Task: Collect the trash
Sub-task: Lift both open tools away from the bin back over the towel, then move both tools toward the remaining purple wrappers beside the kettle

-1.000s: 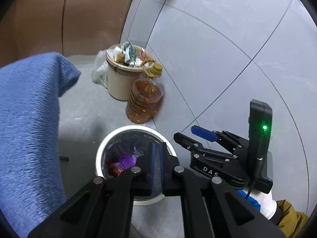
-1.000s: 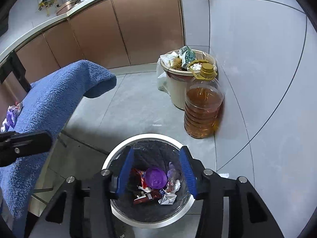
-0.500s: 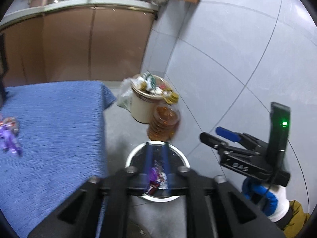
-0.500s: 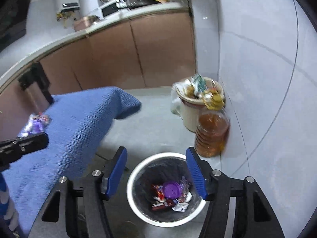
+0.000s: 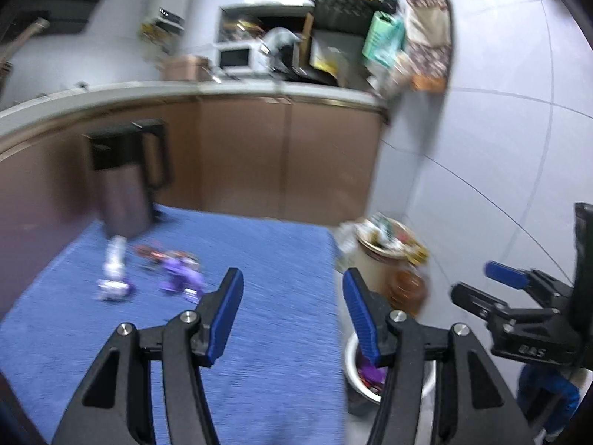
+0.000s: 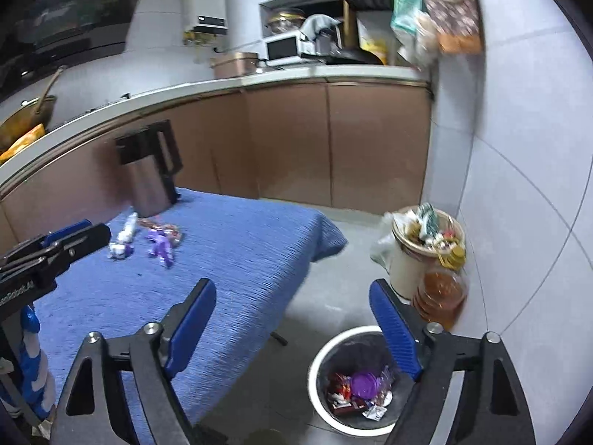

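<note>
Both claws, left (image 5: pixel 292 313) and right (image 6: pixel 292 328), are apart and hold nothing; their jaws have just been opening.
Crinkly purple and white wrappers (image 6: pixel 148 241) lie on the blue bench (image 6: pixel 237 259) by a jug (image 6: pixel 148 181). More trash fills the white bin (image 6: pixel 318 367) on the floor.

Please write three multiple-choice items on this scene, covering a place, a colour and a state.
1. Where do the leftover wrappers lie?
A. on the blue cloth by the kettle
B. on the counter
C. on the floor

2. What colour is the lid in the white-rimmed bin?
A. green
B. purple
C. yellow

3. How is the right claw?
A. shut on a wrapper
B. open and empty
C. shut, empty

Key: 1 A, wrappers lie on the blue cloth near the kettle. 2 B, lid in the bin is purple. 3 B, right claw stands apart, nothing between.
</note>
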`<state>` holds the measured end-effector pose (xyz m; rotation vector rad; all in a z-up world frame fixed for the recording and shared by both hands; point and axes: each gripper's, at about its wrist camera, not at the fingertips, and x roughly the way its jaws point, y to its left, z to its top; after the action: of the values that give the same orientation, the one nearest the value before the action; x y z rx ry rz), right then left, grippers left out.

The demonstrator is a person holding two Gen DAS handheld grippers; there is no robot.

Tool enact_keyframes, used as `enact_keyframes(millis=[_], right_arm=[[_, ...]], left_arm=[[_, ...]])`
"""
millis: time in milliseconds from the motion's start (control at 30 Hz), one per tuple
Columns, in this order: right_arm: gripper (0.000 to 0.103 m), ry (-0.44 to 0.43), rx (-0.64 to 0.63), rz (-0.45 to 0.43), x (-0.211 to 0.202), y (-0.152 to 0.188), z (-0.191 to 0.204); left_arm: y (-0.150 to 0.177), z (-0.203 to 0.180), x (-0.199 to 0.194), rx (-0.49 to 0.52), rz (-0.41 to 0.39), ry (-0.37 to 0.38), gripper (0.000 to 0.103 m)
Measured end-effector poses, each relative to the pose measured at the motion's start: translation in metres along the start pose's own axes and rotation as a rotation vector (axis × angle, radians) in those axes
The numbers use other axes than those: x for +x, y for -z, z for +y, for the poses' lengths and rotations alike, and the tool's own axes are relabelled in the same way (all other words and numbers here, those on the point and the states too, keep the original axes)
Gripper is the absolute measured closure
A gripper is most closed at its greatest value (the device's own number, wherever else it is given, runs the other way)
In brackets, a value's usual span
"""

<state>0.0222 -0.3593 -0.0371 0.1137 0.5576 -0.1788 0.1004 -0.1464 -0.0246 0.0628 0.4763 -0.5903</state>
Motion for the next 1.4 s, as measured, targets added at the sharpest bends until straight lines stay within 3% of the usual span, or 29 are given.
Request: enact_keyframes(millis=[100, 267, 900, 1400], right_arm=[[0.010, -0.007, -0.022, -0.018, -0.007, -0.004, 0.018], [0.006, -0.012, -0.052, -0.033, -0.016, -0.008, 0.040], [0.000, 0.013, -0.121, -0.052, -0.037, -0.015, 0.100], [0.000, 0.023, -0.155, -0.028, -0.020, -0.016, 0.134]], left_arm=[[0.001, 0.010, -0.020, 0.009, -0.055, -0.068, 0.046], [0.002, 0.023, -0.050, 0.020, -0.103, -0.111, 0.045], [0.023, 0.070, -0.110, -0.049, -0.199, -0.174, 0.045], [0.052, 0.123, -0.110, -0.127, -0.114, -0.192, 0.036]])
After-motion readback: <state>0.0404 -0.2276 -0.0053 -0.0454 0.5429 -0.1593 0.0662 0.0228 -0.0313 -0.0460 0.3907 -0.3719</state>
